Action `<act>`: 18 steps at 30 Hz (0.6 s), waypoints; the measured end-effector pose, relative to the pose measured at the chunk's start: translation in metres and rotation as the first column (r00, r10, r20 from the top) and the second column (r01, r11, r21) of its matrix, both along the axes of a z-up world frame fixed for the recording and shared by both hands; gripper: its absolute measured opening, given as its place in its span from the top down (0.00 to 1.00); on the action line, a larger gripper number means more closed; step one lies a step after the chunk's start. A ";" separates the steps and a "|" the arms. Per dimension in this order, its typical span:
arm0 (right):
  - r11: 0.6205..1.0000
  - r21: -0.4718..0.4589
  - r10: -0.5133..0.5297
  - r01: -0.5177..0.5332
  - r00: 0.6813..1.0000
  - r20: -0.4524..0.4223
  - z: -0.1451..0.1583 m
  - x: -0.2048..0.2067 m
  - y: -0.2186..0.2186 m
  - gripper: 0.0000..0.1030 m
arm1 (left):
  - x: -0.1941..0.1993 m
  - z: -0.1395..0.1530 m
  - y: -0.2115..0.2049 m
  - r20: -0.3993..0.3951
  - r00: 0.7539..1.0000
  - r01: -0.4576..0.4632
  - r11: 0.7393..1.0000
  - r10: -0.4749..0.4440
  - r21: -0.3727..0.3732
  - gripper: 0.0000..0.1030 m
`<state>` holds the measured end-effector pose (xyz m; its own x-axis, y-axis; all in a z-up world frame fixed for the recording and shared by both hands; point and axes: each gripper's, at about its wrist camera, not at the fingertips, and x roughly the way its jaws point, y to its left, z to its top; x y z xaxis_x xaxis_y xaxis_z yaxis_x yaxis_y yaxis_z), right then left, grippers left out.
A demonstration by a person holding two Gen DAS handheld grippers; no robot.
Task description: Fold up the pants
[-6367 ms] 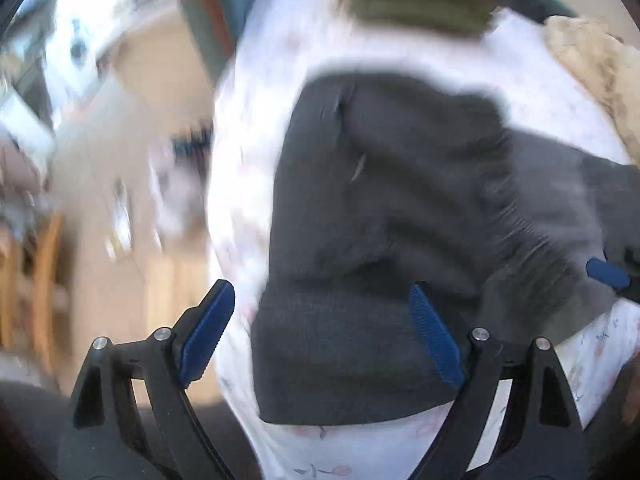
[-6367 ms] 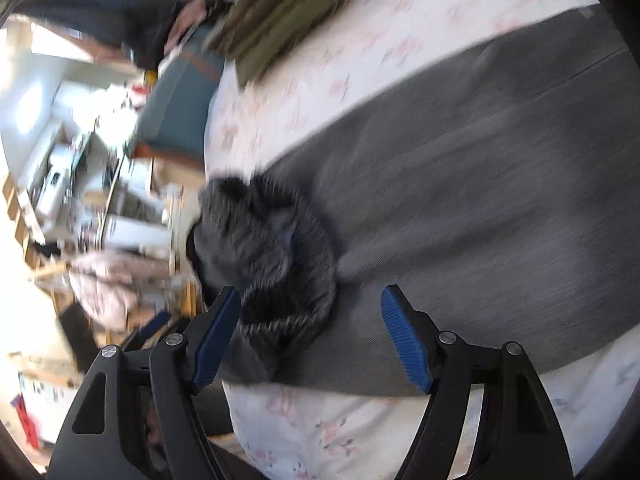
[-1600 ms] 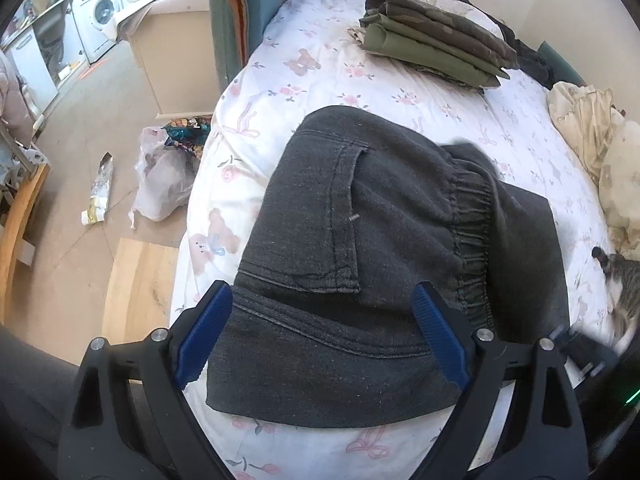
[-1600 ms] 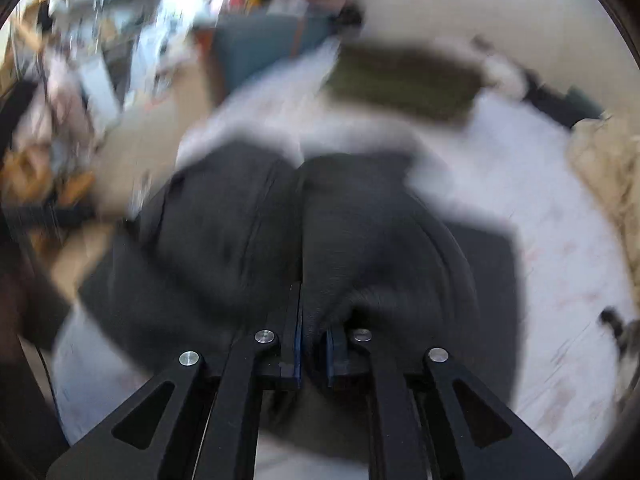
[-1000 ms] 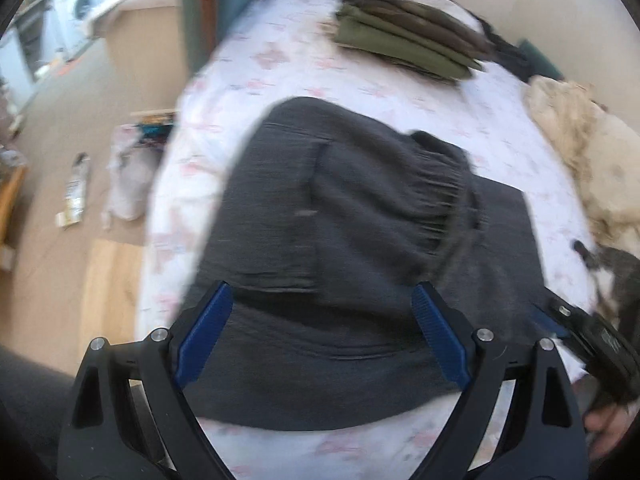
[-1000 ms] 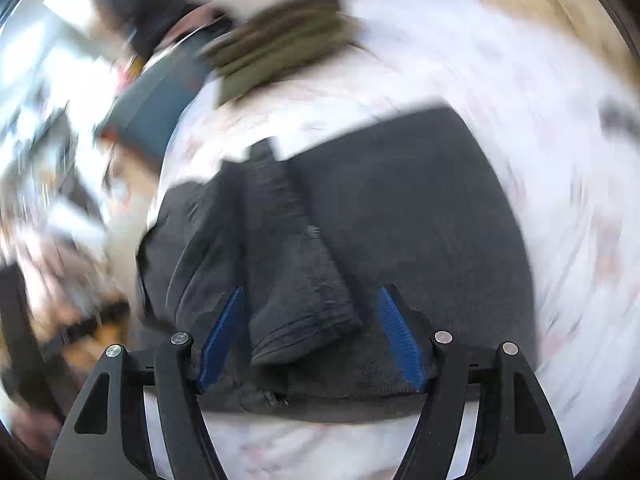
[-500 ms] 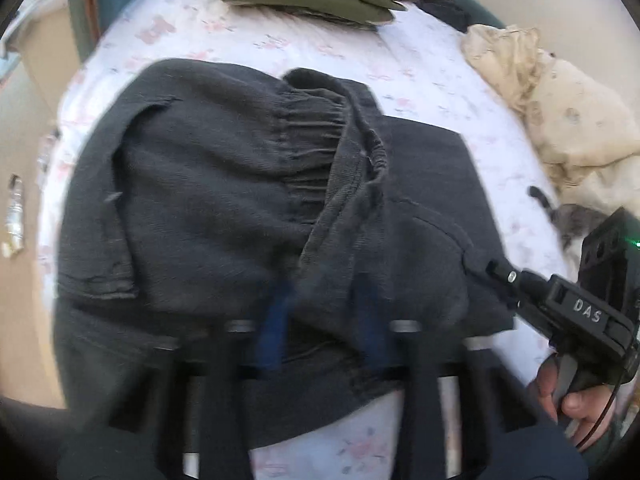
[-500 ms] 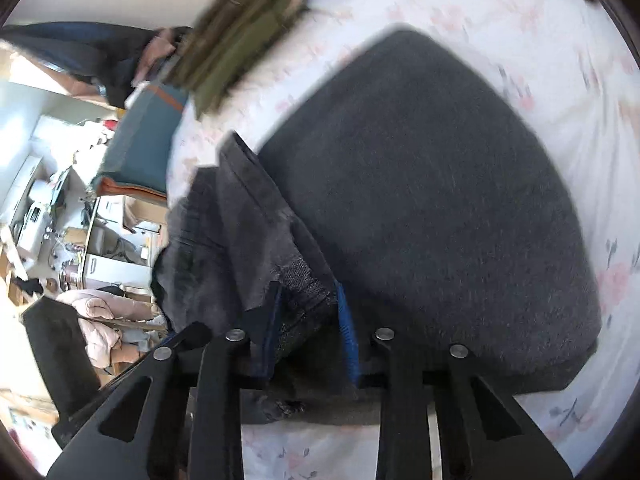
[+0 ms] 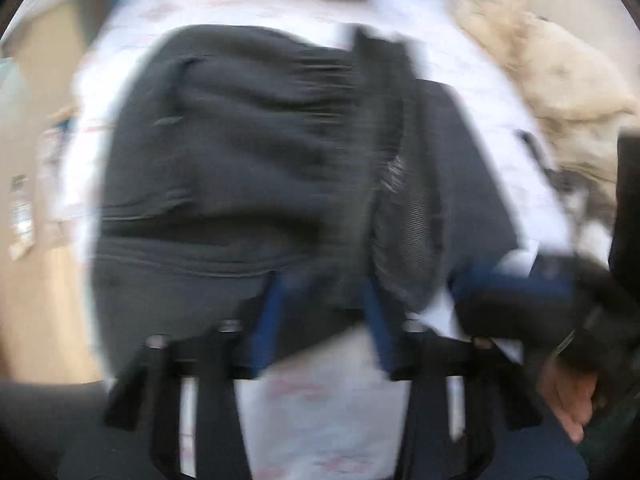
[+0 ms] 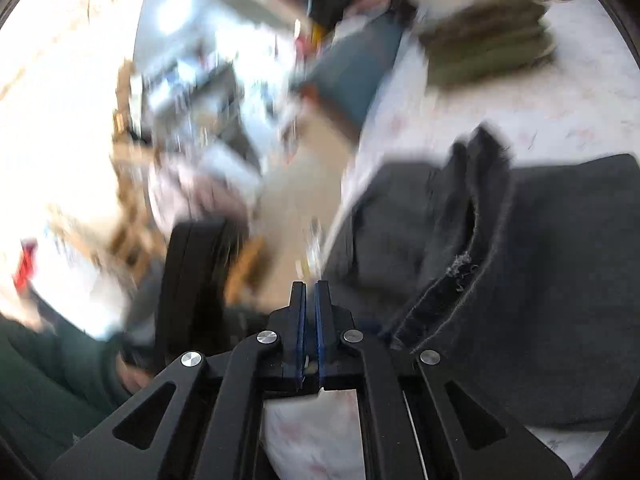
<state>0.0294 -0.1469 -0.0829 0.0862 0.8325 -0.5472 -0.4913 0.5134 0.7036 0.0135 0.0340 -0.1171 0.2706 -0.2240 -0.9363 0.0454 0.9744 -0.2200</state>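
The left gripper [image 9: 324, 320] is partly spread, its blue pads [image 9: 266, 320] apart over the near hem of the dark grey pants [image 9: 240, 168]; the blur hides whether either pad touches the cloth. The right gripper [image 10: 310, 332] has its blue pads [image 10: 299, 320] pressed nearly together with only a thin slit between them, pinching nothing, just beside the near left edge of the pants [image 10: 560, 260]. The pants lie folded over themselves on the white floral bedsheet [image 9: 320, 400], their gathered elastic waistband [image 9: 384, 120] standing up as a ridge across the middle. In the left wrist view the right gripper [image 9: 512, 292] shows at the pants' right corner. At the far side of the bed rests a stack of folded olive-green clothes [image 10: 488, 52], with a cream blanket [image 9: 552, 80] to the right.
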 end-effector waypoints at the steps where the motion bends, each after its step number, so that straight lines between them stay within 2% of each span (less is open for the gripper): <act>1: 1.000 0.001 -0.011 0.011 0.999 -0.046 -0.009 0.001 0.000 0.89 | -0.001 0.000 0.004 0.012 1.000 -0.014 0.999 0.013 0.042 0.57; 2: 1.000 0.002 -0.014 0.014 0.997 -0.071 -0.011 0.002 -0.001 0.89 | -0.002 0.001 0.008 0.027 0.999 -0.027 0.998 0.026 0.049 0.56; 4: 0.998 0.002 -0.058 0.058 0.998 -0.031 -0.003 0.004 -0.013 0.89 | -0.003 0.009 0.016 0.073 0.996 -0.063 0.997 0.059 0.048 0.54; 6: 0.982 0.006 -0.190 0.190 0.982 0.000 0.002 0.011 -0.038 0.89 | -0.002 0.015 0.021 0.126 0.988 -0.098 0.991 0.086 0.087 0.54; 7: 0.962 0.005 -0.274 0.274 0.962 -0.006 0.000 0.016 -0.053 0.89 | -0.003 0.017 0.025 0.143 0.984 -0.117 0.989 0.104 0.087 0.54; 8: 0.929 -0.034 -0.368 0.368 0.930 -0.004 -0.005 0.022 -0.065 0.89 | -0.002 0.020 0.028 0.155 0.980 -0.139 0.987 0.126 0.075 0.53; 9: 0.871 -0.098 -0.483 0.481 0.876 0.013 -0.011 0.029 -0.080 0.89 | 0.000 0.022 0.031 0.163 0.977 -0.149 0.987 0.137 0.064 0.53; 11: 0.816 -0.178 -0.563 0.550 0.826 -0.029 -0.029 0.043 -0.091 0.89 | 0.000 0.027 0.031 0.190 0.969 -0.173 0.982 0.157 0.069 0.52; 12: 0.811 -0.231 -0.568 0.537 0.818 -0.093 -0.044 0.053 -0.090 0.89 | 0.003 0.028 0.031 0.203 0.965 -0.183 0.980 0.164 0.078 0.48; 13: 0.827 -0.228 -0.550 0.513 0.823 -0.144 -0.053 0.057 -0.085 0.89 | 0.004 0.029 0.035 0.214 0.962 -0.191 0.978 0.169 0.088 0.40; 14: 0.853 -0.206 -0.514 0.479 0.840 -0.176 -0.058 0.057 -0.075 0.89 | 0.006 0.031 0.041 0.224 0.959 -0.200 0.975 0.175 0.095 0.37; 18: 0.951 -0.156 -0.286 0.267 0.951 -0.116 -0.051 0.036 -0.009 0.89 | 0.007 0.044 0.059 0.263 0.935 -0.259 0.964 0.237 0.052 0.23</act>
<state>0.0653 -0.1557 -0.1338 0.2198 0.7025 -0.6769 -0.2212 0.7116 0.6668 0.0200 0.0931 -0.0732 0.5373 -0.0424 -0.8423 -0.1571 0.9762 -0.1493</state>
